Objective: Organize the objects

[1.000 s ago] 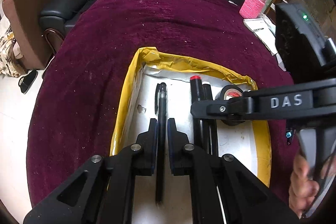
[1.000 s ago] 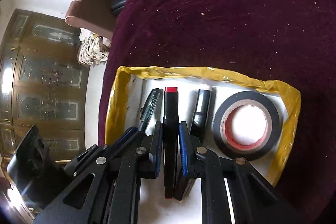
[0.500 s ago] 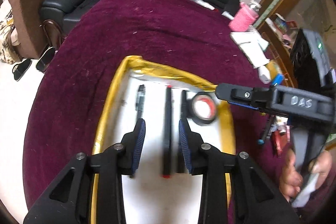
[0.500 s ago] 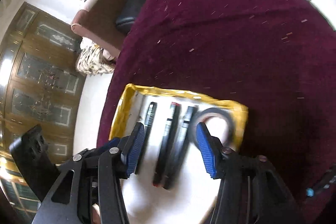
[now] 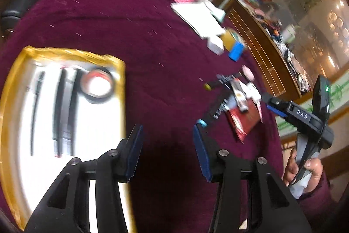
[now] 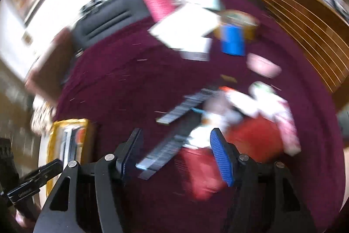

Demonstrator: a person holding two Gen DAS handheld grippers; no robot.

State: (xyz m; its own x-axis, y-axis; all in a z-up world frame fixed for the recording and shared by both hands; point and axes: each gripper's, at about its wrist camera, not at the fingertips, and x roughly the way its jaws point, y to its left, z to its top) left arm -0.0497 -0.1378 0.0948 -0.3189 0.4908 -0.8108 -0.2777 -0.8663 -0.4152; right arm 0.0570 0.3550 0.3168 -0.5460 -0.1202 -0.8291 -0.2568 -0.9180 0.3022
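Two claws, both gaping and empty, over the cluttered maroon cloth (image 5: pixel 91 21).

The left gripper (image 5: pixel 168 151) and right gripper (image 6: pixel 176 154), jaws just widened, carry nothing; the yellow-rimmed tray (image 5: pixel 13 84) of pens (image 5: pixel 60 110) and tape roll (image 5: pixel 98 85) sits to their left, the loose pile (image 6: pixel 220 121) just ahead of the right one. Risk: blur suggests haste, so a grab may snag several items. Readable: "DAS" on the right tool.
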